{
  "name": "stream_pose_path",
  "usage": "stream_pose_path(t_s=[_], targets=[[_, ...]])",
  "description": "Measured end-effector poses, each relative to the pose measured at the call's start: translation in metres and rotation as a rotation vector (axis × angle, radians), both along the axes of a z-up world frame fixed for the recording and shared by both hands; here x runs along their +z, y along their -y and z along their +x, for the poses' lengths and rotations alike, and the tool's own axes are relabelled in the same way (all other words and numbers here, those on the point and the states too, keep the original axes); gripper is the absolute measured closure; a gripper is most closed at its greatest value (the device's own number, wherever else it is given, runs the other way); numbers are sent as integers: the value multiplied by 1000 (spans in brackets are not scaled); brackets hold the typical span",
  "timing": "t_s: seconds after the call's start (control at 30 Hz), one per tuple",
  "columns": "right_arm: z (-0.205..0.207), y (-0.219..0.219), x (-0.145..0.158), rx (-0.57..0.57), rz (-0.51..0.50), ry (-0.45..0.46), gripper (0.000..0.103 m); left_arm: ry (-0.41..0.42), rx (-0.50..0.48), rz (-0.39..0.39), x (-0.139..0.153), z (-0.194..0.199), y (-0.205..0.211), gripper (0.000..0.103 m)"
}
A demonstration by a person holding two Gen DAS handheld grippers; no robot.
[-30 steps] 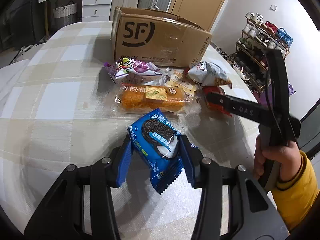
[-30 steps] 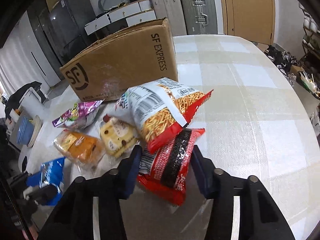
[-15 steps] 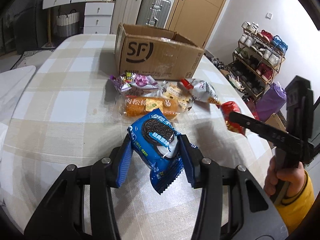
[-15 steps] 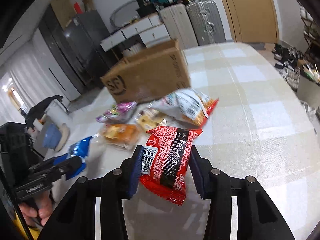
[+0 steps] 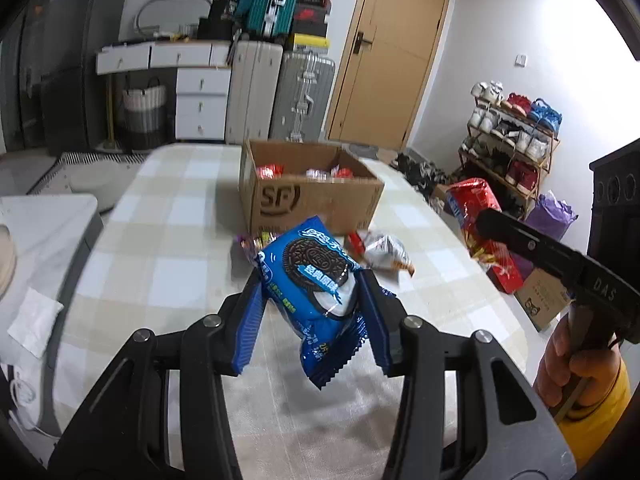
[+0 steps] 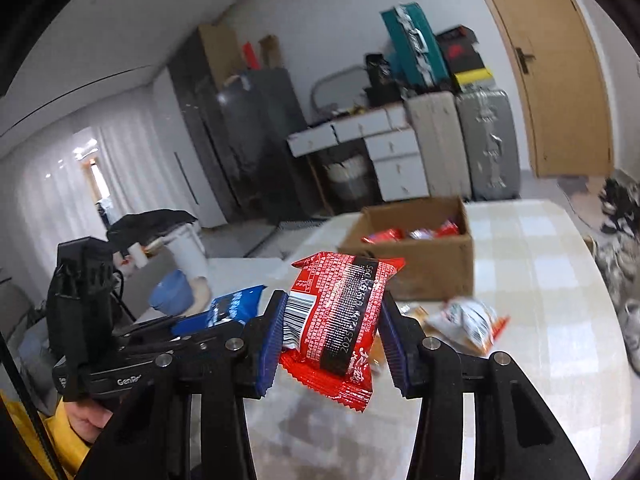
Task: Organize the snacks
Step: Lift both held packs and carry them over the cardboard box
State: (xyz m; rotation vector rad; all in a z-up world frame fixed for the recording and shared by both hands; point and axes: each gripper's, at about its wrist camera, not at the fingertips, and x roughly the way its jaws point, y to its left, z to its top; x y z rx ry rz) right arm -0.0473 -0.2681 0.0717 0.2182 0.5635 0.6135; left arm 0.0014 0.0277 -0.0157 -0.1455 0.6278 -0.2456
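My left gripper (image 5: pixel 310 316) is shut on a blue Oreo packet (image 5: pixel 312 276) and holds it above the checked table (image 5: pixel 168 240). My right gripper (image 6: pixel 330 340) is shut on a red snack packet (image 6: pixel 340 312), also lifted; that packet shows at the right of the left wrist view (image 5: pixel 476 216). An open SF cardboard box (image 5: pixel 312 196) stands at the far side of the table with several red packets inside; it also shows in the right wrist view (image 6: pixel 420 252). Loose snacks, among them a silver bag (image 5: pixel 384 250), lie in front of the box.
A white side unit (image 5: pixel 40 240) with a tissue stands left of the table. A shoe rack (image 5: pixel 512 140) is at the right. Suitcases (image 5: pixel 280 92), drawers and a door are behind the table. The left hand's gripper (image 6: pixel 120 352) shows left in the right wrist view.
Both grippers have risen from the table with their packets and tilted up. The box's inside has come into view. The snack pile now sits lower and farther off.
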Motion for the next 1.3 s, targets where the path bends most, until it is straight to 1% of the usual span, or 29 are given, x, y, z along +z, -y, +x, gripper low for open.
stream_pose_path(t_s=[0.2,0.37,0.43,0.63,0.9,1.03,1.3], targets=[[-15,-8,18,34,12,54,58,49,0,9,32,-23,-5,60],[-18,-5,14,29,26,45,58,52,1,-2,46,-34,-8,60],[-18,-3,12,25,32,37,58,57,2,5,51,-38,-9,60],[-15,4,13,7,52,33,58,58,5,6,54,-38,-4,60],[-14,5,11,7,47,42,58,58,4,8,53,-35,-2,60],[-13,4,11,8,40,50,58,57,-1,8,59,-37,-2,60],[1,-1,21,22,17,80,58,62,-20,12,76,-25,-7,60]])
